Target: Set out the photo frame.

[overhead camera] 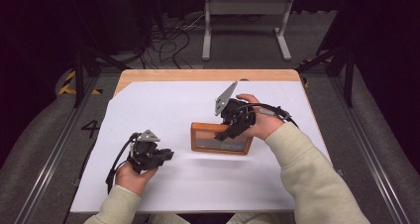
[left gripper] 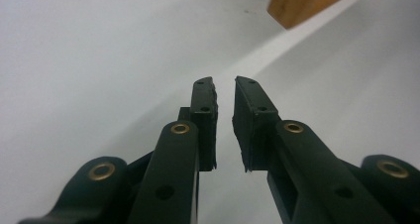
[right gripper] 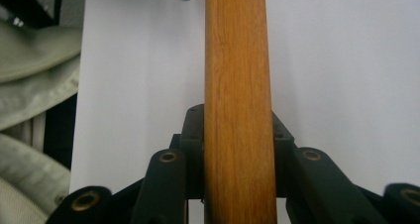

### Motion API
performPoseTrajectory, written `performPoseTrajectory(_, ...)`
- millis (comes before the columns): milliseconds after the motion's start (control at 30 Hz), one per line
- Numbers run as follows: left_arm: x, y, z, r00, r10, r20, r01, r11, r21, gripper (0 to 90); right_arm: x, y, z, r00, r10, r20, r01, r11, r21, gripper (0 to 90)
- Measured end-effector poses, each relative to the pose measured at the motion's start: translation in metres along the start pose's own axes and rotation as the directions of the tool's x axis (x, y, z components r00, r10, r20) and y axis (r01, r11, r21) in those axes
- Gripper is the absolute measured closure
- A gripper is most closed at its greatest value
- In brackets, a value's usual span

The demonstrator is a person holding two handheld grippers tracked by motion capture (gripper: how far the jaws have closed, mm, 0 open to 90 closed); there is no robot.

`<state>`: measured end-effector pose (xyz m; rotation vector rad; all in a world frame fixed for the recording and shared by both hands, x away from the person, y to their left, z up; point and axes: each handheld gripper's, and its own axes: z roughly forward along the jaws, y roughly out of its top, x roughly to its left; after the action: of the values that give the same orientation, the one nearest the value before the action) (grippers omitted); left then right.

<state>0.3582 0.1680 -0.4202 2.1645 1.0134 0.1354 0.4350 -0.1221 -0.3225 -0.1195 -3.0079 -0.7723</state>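
A flat wooden frame (overhead camera: pixel 208 140) with a grey panel sits near the middle of the white sheet, lifted slightly at its right side. My right gripper (overhead camera: pixel 225 133) is shut on its right edge. In the right gripper view that wooden edge (right gripper: pixel 237 60) runs straight up between the jaws of the right gripper (right gripper: pixel 237 116), pressed from both sides. My left gripper (overhead camera: pixel 167 155) hovers to the left of the frame and points toward it. In the left gripper view the left gripper (left gripper: pixel 224 85) has a narrow gap between its jaws with nothing in it, and a corner of the frame (left gripper: pixel 302 1) shows ahead.
A white sheet (overhead camera: pixel 163 105) covers most of the wooden table (overhead camera: pixel 198 75). Beyond the far edge, a metal stand (overhead camera: pixel 245 8) and loose cables (overhead camera: pixel 168 40) lie on the floor. A pale sleeve (right gripper: pixel 29 85) is at the left of the right gripper view.
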Motion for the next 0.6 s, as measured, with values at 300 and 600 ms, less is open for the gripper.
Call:
performPoseTrajectory(300,0.000,0.001,0.002,1.0000,0.001,0.005,-0.001,1.0000,0.006,78.9,-0.009,-0.006,0.019,0.9976,-0.005,-0.070,0.011,0.996,0.091,70.6)
performPoseTrajectory(600,0.000,0.003,0.006,0.9999,0.004,0.015,-0.005,0.9999,0.011,78.4,-0.017,-0.014,0.026,0.9988,0.027,-0.041,-0.022,0.993,0.118,69.4)
